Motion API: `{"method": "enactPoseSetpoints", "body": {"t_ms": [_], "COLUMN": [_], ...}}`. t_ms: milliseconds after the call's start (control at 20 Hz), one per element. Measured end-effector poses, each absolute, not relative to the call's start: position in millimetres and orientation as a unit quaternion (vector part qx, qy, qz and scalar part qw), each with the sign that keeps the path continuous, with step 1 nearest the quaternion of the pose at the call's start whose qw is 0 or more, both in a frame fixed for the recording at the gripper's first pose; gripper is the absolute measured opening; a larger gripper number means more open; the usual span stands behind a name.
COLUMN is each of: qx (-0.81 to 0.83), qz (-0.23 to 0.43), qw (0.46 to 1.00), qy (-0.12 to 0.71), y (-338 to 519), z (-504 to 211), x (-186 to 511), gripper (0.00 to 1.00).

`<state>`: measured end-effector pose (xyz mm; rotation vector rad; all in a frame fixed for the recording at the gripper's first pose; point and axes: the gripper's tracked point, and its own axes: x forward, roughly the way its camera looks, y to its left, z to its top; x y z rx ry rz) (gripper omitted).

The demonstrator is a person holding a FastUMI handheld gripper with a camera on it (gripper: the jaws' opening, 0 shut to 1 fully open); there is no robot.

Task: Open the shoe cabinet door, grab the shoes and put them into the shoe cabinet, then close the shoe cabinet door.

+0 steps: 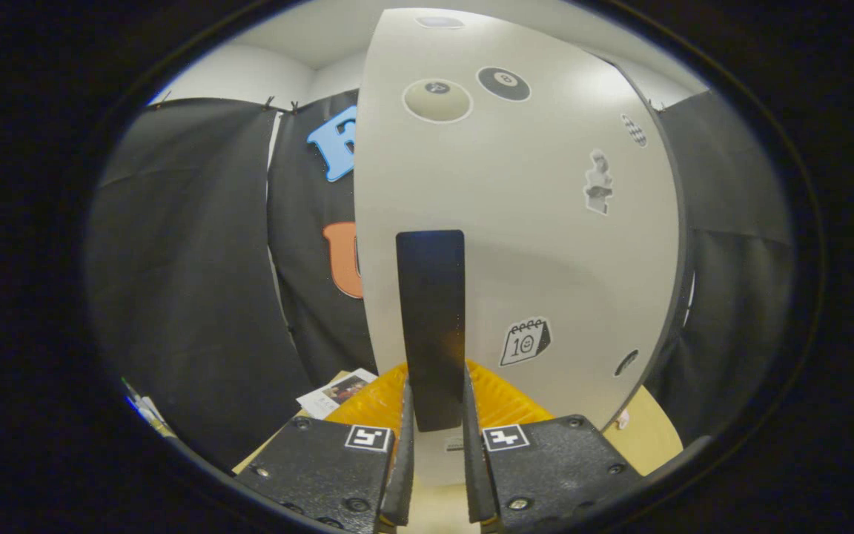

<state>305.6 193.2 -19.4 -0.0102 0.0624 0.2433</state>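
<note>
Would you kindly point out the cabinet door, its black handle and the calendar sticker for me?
Cabinet door (531, 222): gripper view, bare white panel.
Black handle (431, 311): gripper view, mid-length of the bar, whose lower end the jaws clamp.
Calendar sticker (525, 342): gripper view, sticker's centre, right of the handle.

Black cloth (197, 282) hung as the booth's wall on both sides, clipped along its top edge. Above it a plain white wall (249, 74) rose to a pale ceiling (323, 30), softly lit. Below, a light wooden table (653, 430) showed, with a printed paper (334, 393) lying on it.
</note>
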Motion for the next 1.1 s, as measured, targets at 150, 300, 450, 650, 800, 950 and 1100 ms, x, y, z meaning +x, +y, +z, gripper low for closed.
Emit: {"method": "enactPoseSetpoints", "body": {"t_ms": [150, 300, 450, 650, 800, 950, 1100], "qx": [-0.001, 0.000, 0.001, -0.005, -0.002, 0.005, -0.001], "qz": [0.111, 0.099, 0.089, 0.076, 0.062, 0.050, 0.052], "qw": [0.993, 0.995, 0.996, 0.997, 0.998, 0.999, 0.999], "qy": [0.031, 0.028, 0.029, 0.024, 0.022, 0.018, 0.017], "y": [172.5, 148.0, 122.4, 87.7, 61.4, 32.2, 10.8], "z": [-21.4, -26.4, -29.2, -32.9, -31.4, -32.1, -32.3], "x": [277.3, 252.4, 230.4, 205.9, 192.8, 180.8, 170.6], "gripper": [0.30, 0.29, 0.27, 0.26, 0.24, 0.21, 0.18]}}
